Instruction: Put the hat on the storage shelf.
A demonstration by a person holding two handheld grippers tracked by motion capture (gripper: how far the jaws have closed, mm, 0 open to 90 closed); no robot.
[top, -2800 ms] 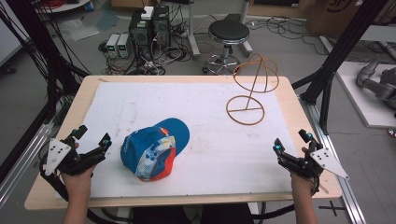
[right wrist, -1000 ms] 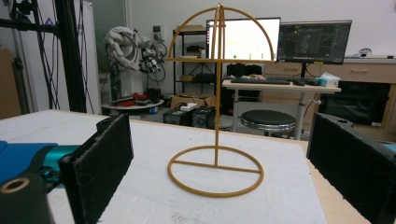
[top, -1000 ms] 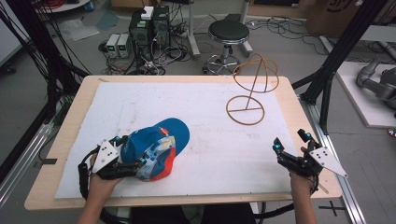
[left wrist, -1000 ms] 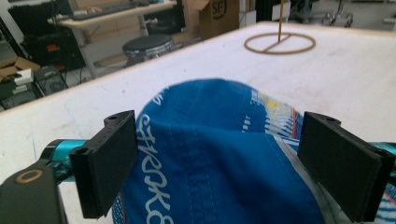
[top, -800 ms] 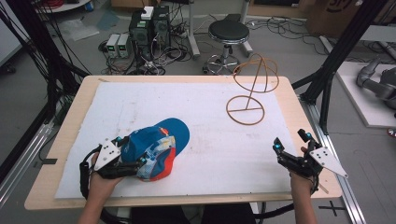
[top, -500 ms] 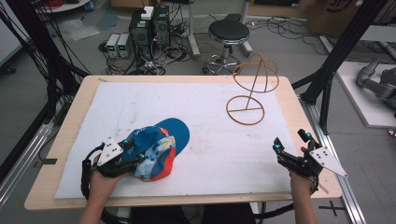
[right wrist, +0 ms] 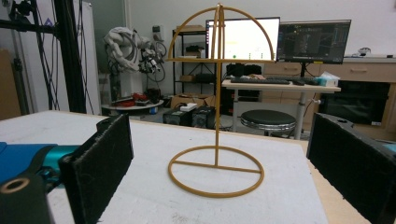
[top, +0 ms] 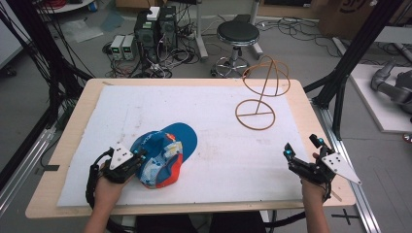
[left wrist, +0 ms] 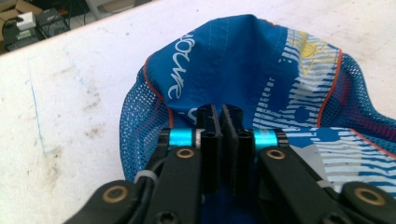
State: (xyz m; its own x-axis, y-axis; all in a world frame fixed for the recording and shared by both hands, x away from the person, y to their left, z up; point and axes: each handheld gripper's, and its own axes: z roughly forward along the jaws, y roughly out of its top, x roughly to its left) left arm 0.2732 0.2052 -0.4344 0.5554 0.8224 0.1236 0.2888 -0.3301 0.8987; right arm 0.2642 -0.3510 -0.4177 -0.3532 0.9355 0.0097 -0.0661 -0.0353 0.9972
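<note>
Jaws of the left gripper (left wrist: pixel 219 122) were pressed together on the rear edge of the cap (top: pixel 165 154), blue mesh bunched up on either side of them. From that pinch the cap ran forward and away, its long axis back-to-brim, the blue brim pointing beyond the jaws toward the wire hat stand (top: pixel 263 92) across the worktop (top: pixel 68 126). Over on the other side, the right gripper (top: pixel 303 154) sat with jaws wide apart and nothing between them, the stand dead ahead of its opening. Left hand had the cap, clearly the nearer; a lift and carry toward the stand looked likely.
</note>
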